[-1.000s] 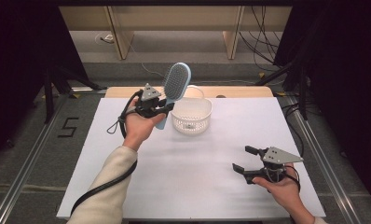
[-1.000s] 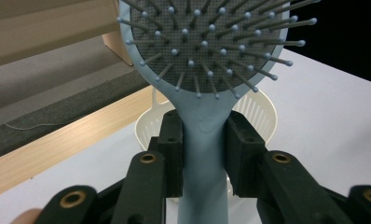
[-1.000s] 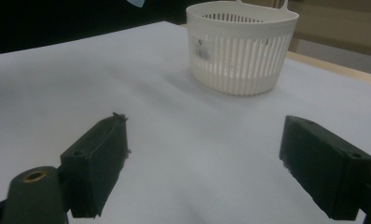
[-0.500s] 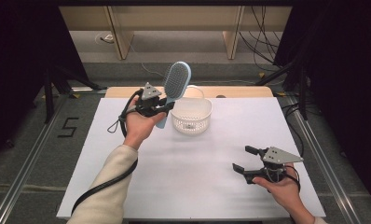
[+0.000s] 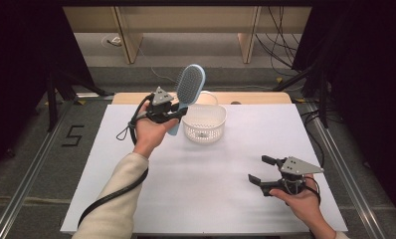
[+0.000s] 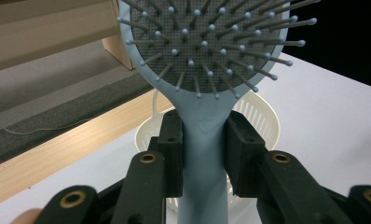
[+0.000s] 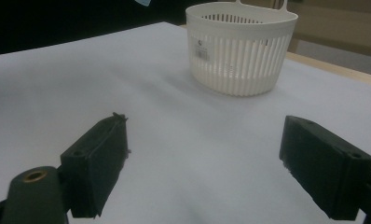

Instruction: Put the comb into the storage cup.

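High view: left claw (image 5: 173,113) is lifted above the far-left part of the white table (image 5: 136,194), clamped on the handle of a light-blue plastic paddle hairbrush with a grey bristle pad (image 5: 188,89). Brush stands nearly upright, head tilted a bit to the right, bristle pad facing the camera. It sits just left of the white slotted plastic basket with a loop handle (image 5: 204,123), head overlapping the basket's far-left rim in this view; can't tell if they touch. Left gripper view: both black pads press the hairbrush (image 6: 204,116) at the neck just under the head, jaws narrowed to the handle's width, basket (image 6: 260,116) behind and below. Right claw (image 5: 261,169) is low over the near-right of the table, jaws spread wide, nothing between them. Right gripper view: open pads (image 7: 97,163) over bare table, pointing toward the basket (image 7: 239,46), well apart from it.
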Motion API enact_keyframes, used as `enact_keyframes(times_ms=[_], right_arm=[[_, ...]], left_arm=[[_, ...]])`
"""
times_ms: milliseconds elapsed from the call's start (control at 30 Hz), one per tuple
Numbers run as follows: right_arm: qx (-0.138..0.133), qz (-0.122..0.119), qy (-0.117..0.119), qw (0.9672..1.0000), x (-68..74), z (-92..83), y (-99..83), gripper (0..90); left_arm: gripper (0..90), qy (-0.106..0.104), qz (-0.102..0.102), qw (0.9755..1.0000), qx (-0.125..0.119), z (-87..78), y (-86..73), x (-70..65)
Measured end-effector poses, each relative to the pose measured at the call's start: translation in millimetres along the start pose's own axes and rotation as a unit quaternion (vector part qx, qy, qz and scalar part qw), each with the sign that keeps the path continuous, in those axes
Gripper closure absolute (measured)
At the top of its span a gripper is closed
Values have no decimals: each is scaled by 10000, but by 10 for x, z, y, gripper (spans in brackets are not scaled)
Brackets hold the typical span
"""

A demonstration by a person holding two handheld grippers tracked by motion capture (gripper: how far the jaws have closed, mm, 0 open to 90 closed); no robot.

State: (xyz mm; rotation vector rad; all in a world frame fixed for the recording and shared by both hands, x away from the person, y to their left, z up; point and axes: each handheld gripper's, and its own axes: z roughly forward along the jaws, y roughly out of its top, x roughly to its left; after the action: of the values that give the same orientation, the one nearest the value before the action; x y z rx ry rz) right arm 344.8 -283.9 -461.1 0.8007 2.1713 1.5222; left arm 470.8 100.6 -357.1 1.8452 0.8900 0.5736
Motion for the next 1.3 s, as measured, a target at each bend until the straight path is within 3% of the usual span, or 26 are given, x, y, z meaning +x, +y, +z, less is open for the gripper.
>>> enact_keyframes(times_ms=[1300], right_arm=[[10, 8, 3, 10000, -5, -2, -3, 164]], left_arm=[[700, -34, 40, 10000, 20, 116, 60, -3]])
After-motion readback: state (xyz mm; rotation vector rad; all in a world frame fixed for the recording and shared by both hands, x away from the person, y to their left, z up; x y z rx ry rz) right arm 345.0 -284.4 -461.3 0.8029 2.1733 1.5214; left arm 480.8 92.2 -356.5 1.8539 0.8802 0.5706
